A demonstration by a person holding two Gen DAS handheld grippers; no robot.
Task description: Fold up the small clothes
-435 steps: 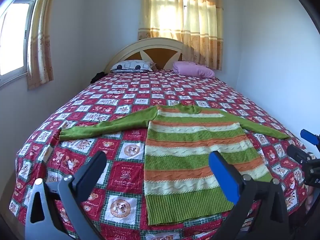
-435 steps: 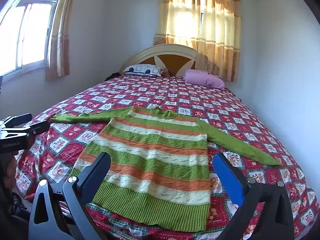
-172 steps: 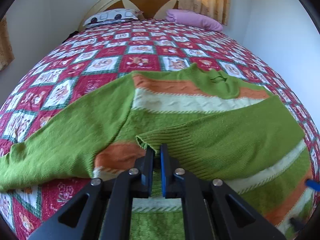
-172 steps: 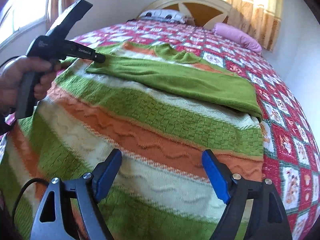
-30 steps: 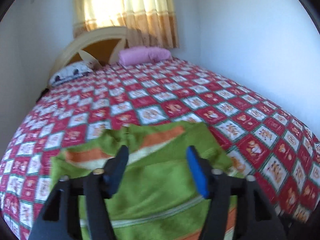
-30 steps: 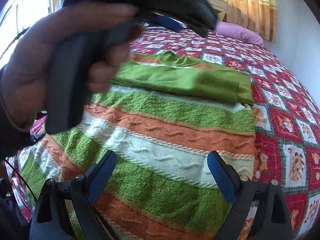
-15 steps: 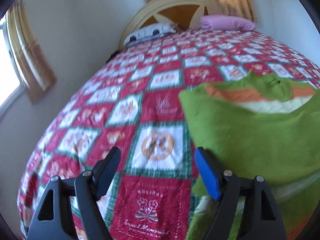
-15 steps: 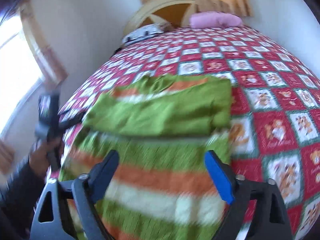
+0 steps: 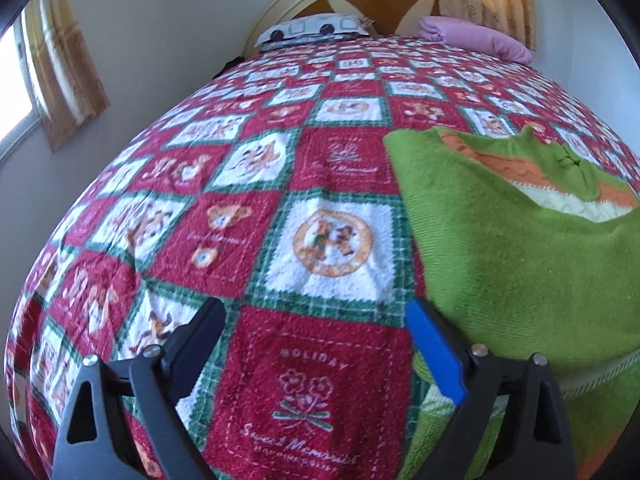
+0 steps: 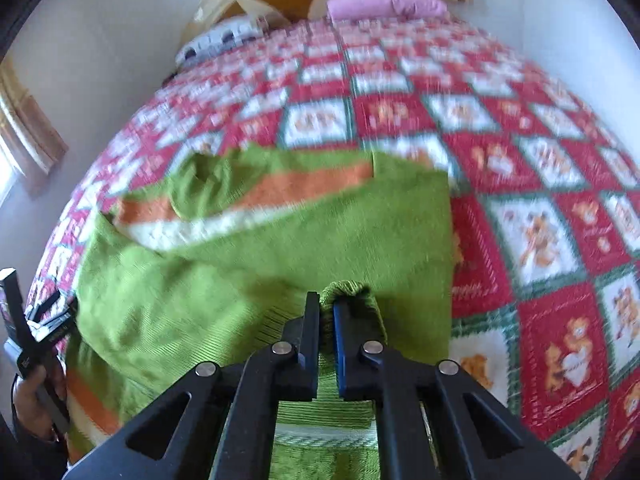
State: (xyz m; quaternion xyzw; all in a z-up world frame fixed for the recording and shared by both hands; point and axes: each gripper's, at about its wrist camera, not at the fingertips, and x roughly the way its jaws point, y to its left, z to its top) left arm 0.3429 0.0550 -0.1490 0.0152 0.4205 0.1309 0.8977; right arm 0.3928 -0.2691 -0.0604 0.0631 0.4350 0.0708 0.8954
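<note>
My right tool (image 10: 326,312) has just closed on the green cuff (image 10: 352,300) over the folded sweater (image 10: 248,272) on the bed (image 10: 540,240). My left tool (image 9: 316,340) is opening, empty, beside the sweater's edge. I think the sleeve fold continues.

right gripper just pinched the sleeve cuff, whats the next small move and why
Probably lift the right gripper slightly and draw the green cuff it pinches flat across the sweater, since the cuff is bunched up; the left gripper is opening over bare bedspread.
</note>
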